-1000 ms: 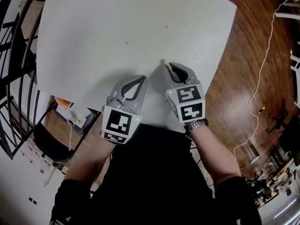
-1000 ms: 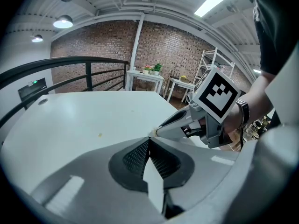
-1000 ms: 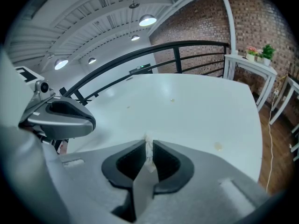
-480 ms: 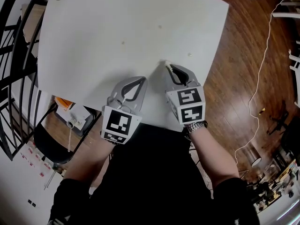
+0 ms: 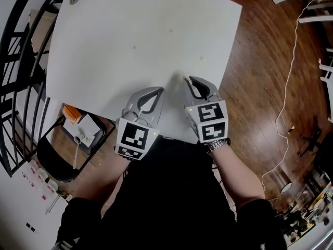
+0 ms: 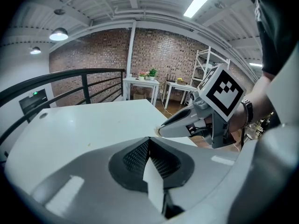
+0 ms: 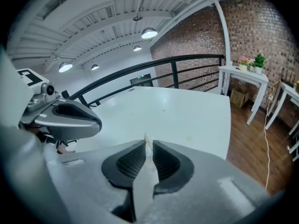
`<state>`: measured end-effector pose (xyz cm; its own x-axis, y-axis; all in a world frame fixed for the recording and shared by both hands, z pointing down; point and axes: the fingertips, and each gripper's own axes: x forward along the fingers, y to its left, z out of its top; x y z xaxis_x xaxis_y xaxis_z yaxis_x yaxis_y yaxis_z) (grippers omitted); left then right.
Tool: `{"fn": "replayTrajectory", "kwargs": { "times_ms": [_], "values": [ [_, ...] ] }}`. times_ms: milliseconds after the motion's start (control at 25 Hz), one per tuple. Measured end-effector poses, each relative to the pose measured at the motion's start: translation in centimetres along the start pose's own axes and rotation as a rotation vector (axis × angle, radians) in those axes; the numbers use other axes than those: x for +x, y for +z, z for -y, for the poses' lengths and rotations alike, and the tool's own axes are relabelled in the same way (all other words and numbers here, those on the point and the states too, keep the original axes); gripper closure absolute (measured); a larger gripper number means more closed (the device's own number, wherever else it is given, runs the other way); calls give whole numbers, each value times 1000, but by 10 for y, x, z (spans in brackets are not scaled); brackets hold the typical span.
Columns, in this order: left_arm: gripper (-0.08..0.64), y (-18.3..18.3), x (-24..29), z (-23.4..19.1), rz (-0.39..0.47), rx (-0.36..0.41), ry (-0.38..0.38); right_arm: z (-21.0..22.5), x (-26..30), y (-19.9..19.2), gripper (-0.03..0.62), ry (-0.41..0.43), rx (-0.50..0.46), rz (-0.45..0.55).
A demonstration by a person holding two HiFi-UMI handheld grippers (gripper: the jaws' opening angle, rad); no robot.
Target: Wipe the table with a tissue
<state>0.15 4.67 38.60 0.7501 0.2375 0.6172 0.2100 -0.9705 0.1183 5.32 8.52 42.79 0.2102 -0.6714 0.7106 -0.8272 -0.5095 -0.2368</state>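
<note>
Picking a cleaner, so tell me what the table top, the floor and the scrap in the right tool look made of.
Table top: smooth matte white, no grain showing; likely laminate or painted board.
Floor: reddish-brown wood planks with visible seams and a slight sheen, probably varnished.
Scrap pinched in the right tool: thin, off-white, fuzzy-edged; probably tissue paper.

Ahead of the left gripper [image 5: 156,90] and the right gripper [image 5: 187,79] the white table [image 5: 119,20] lies open, bearing only small crumbs [image 5: 134,48]. A narrow gap separates the two tips. Left of the left gripper, past the table edge, a black railing [image 5: 15,66] and a chair [image 5: 49,163] crowd in. Right of the right gripper, bare wood floor [image 5: 260,61].
</note>
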Motion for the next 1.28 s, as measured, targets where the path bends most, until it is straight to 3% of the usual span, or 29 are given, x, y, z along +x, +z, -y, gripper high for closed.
{"fn": "replayTrajectory", "kwargs": {
  "times_ms": [1280],
  "values": [
    [543, 41, -38, 80, 124, 32, 169, 3, -116, 0, 557, 78, -140, 166]
  ]
}}
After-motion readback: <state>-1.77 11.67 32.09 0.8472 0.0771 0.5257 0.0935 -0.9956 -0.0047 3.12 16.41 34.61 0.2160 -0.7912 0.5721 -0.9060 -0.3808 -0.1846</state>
